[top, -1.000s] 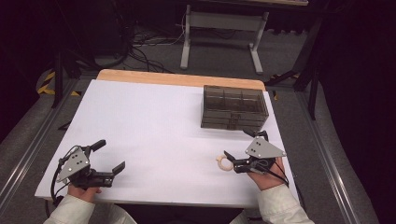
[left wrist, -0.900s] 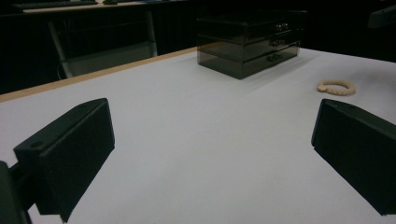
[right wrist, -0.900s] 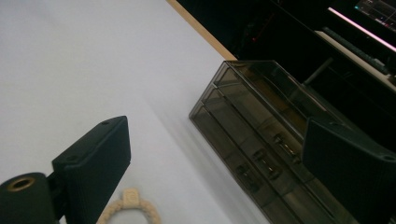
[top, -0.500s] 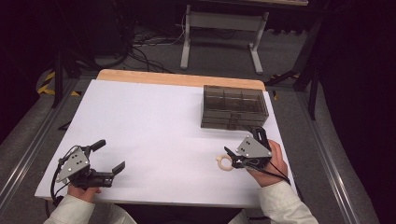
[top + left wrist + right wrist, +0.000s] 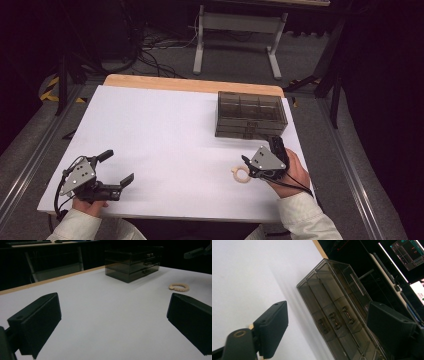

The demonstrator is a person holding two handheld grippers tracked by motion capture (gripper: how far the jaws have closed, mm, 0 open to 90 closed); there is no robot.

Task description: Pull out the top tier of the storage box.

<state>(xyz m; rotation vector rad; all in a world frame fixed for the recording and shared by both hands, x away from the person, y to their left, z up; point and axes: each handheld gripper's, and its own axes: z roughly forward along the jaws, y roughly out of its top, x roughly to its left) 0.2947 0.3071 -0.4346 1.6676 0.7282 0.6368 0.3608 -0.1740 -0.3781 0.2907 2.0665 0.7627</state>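
Observation:
A small beige braided ring (image 5: 242,174) lies flat on the white table top (image 5: 165,130) at the front right, also seen as the ring (image 5: 178,287). My right gripper (image 5: 260,151) hovers just right of it, apart from it, rolled on its side and pointing at the smoky transparent drawer box (image 5: 250,114). Its jaws have just been closing, are still wide apart and hold nothing; through the right gripper (image 5: 332,325) I see the box's drawer fronts (image 5: 334,320). My left gripper (image 5: 118,167) rests open at the front left, and the left gripper (image 5: 112,322) has only bare table between its jaws.
The drawer box (image 5: 132,263) stands at the back right near the table's wooden far edge (image 5: 190,84). A metal stand (image 5: 235,22) and cables lie on the dark floor beyond. The table's front edge runs just behind both hands.
The right gripper has swung from pointing left at the ring to pointing up at the drawer box, shifting slightly right. The ring stays on the table. The left gripper has not moved.

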